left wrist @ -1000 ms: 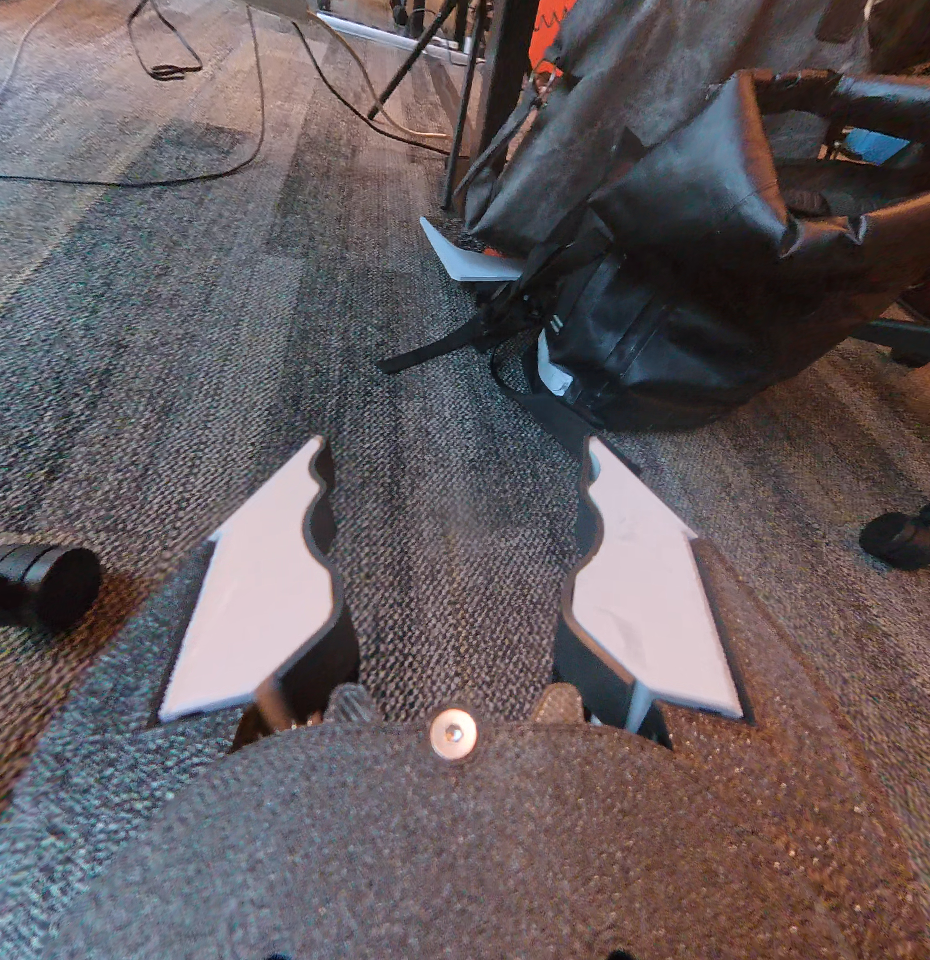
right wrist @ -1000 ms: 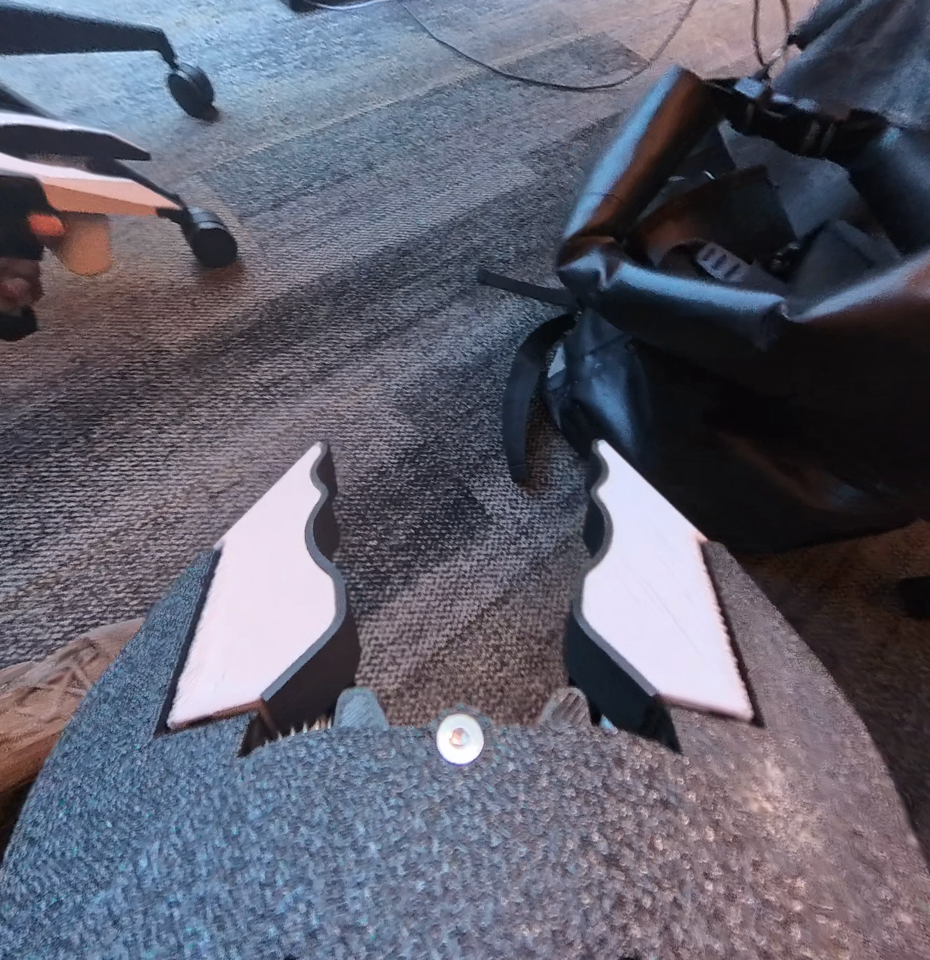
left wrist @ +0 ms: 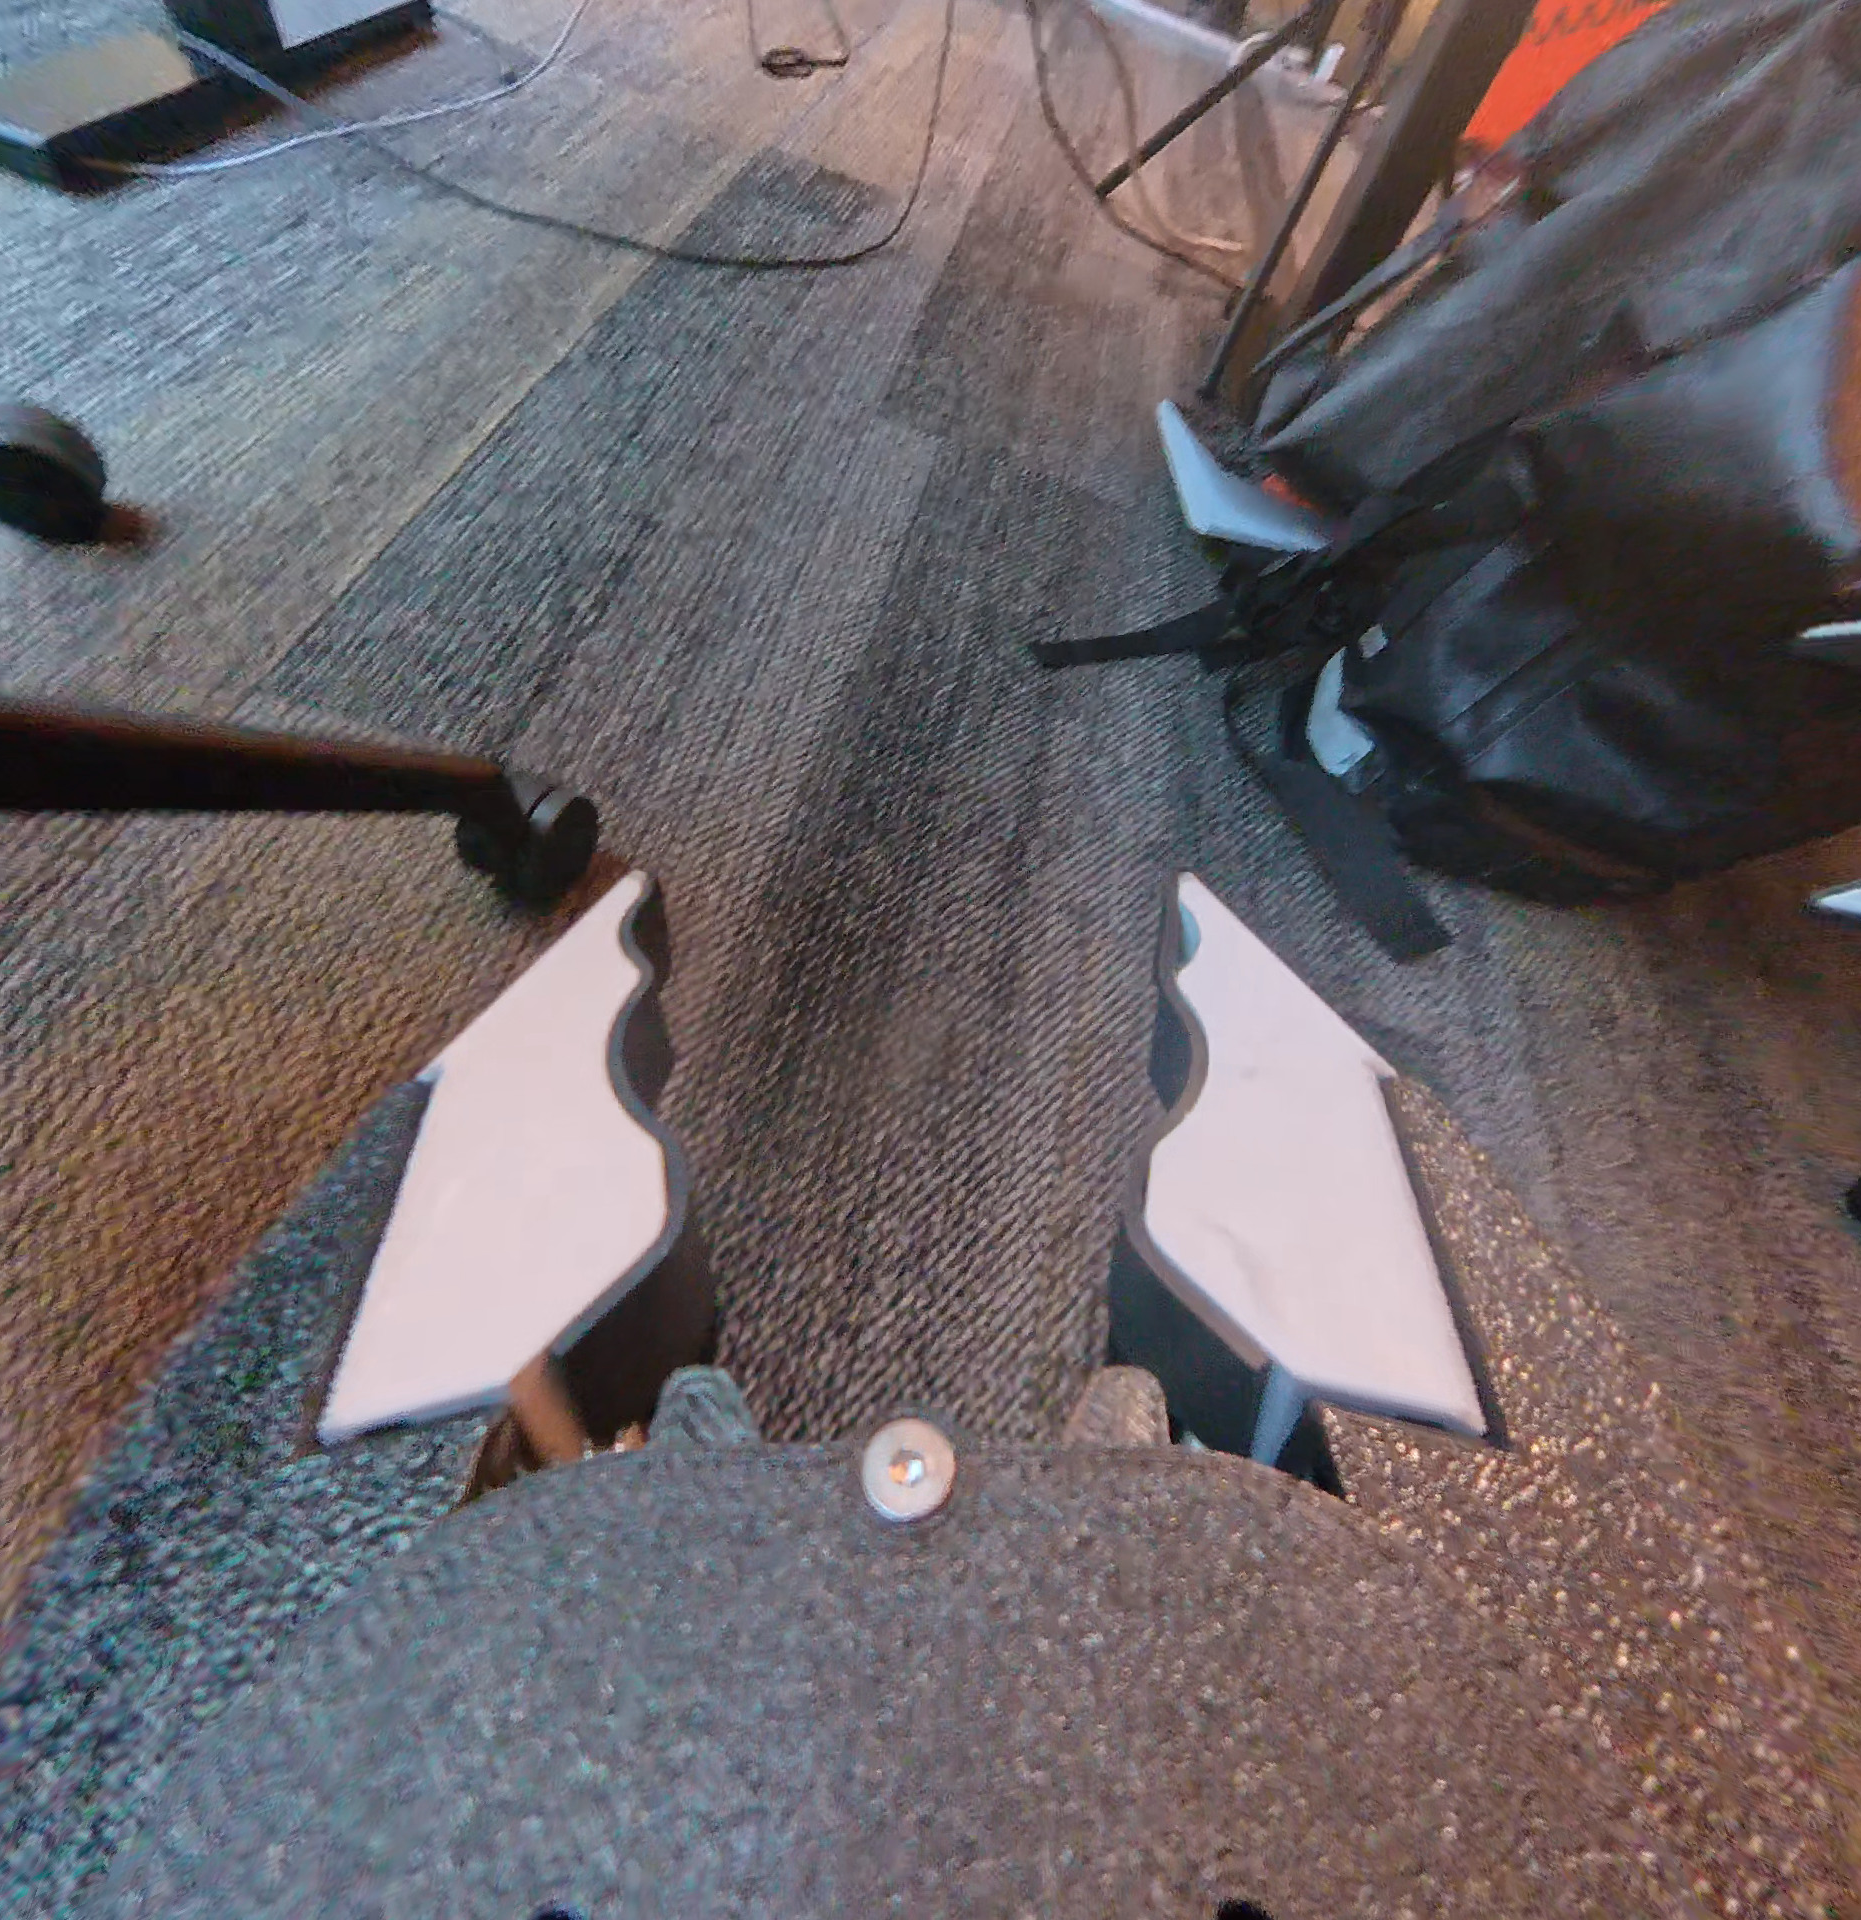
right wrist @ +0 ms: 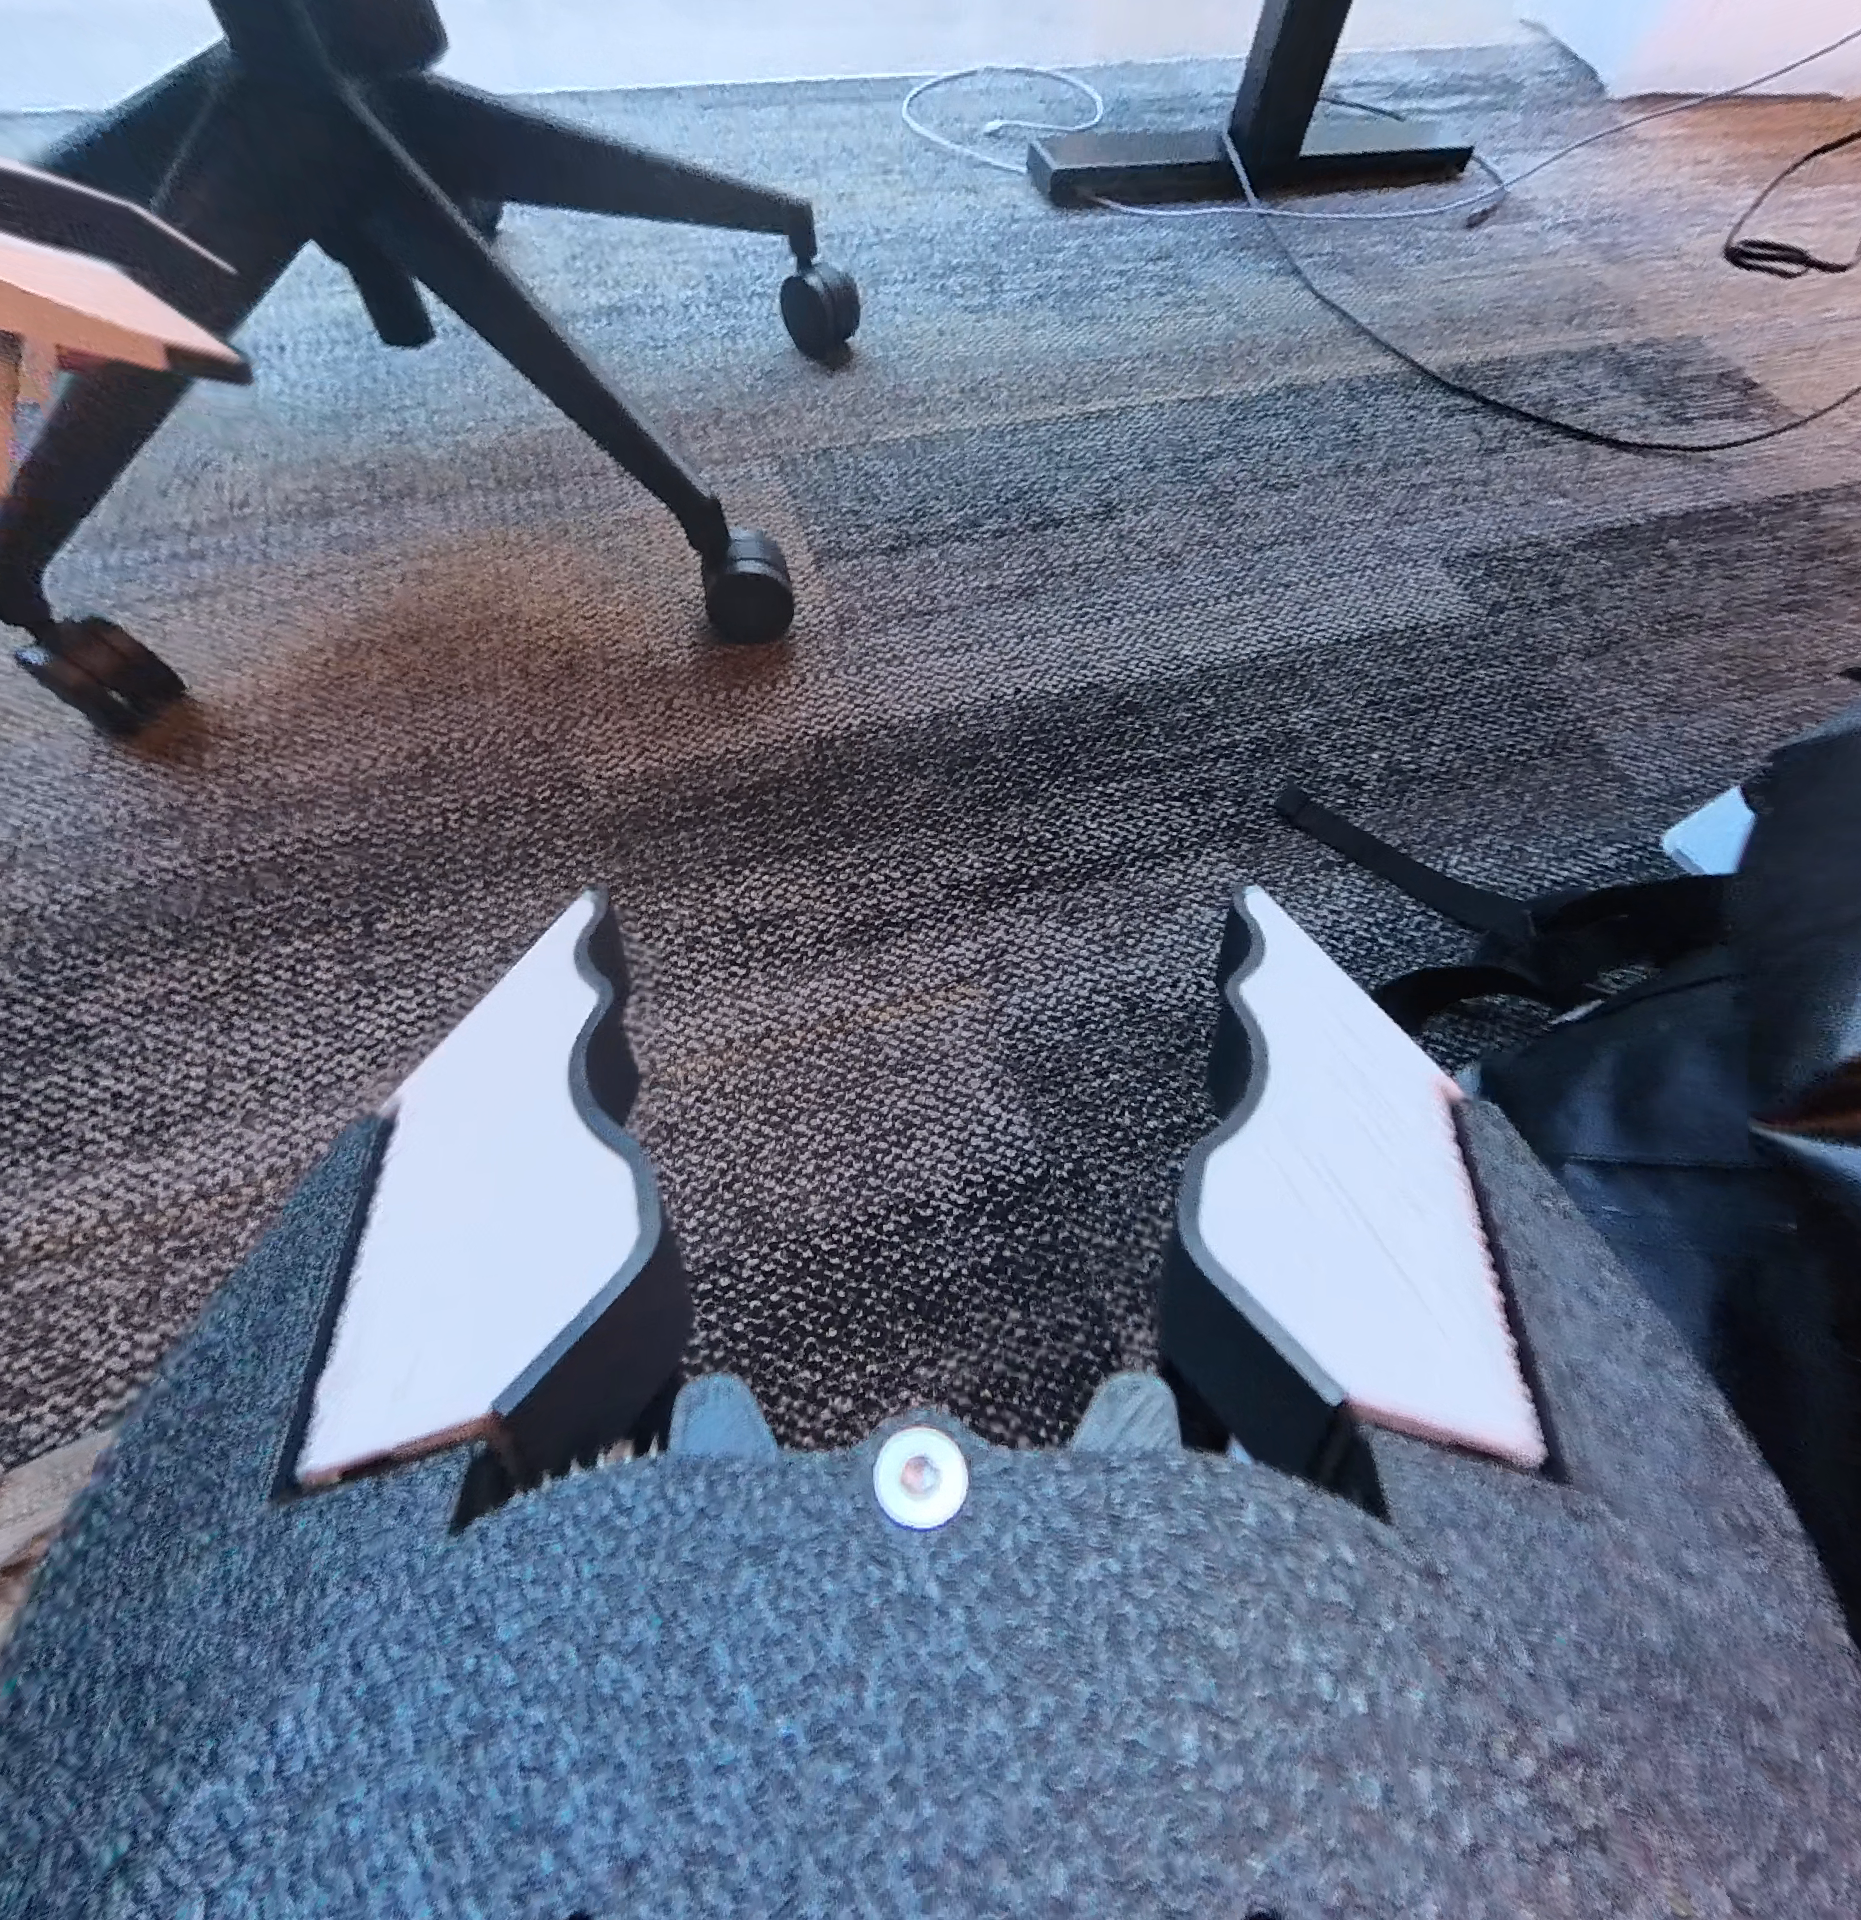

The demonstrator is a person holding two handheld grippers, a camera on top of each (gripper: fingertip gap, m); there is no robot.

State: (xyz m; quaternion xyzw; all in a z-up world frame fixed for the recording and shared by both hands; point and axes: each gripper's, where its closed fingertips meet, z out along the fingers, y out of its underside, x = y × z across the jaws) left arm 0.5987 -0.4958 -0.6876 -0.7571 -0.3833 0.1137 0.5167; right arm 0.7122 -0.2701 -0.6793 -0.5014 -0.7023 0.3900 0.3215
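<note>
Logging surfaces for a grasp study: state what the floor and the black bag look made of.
Floor: looped carpet, matte grey-brown; the ribbed weave shows.
Black bag: seemingly coated fabric or faux leather; it creases softly with a dull sheen, and has flat webbing straps. Blur leaves the exact material open.

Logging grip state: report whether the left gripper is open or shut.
Open. The left gripper shows its fingers spread wide with only bare carpet between them, holding nothing.
</note>
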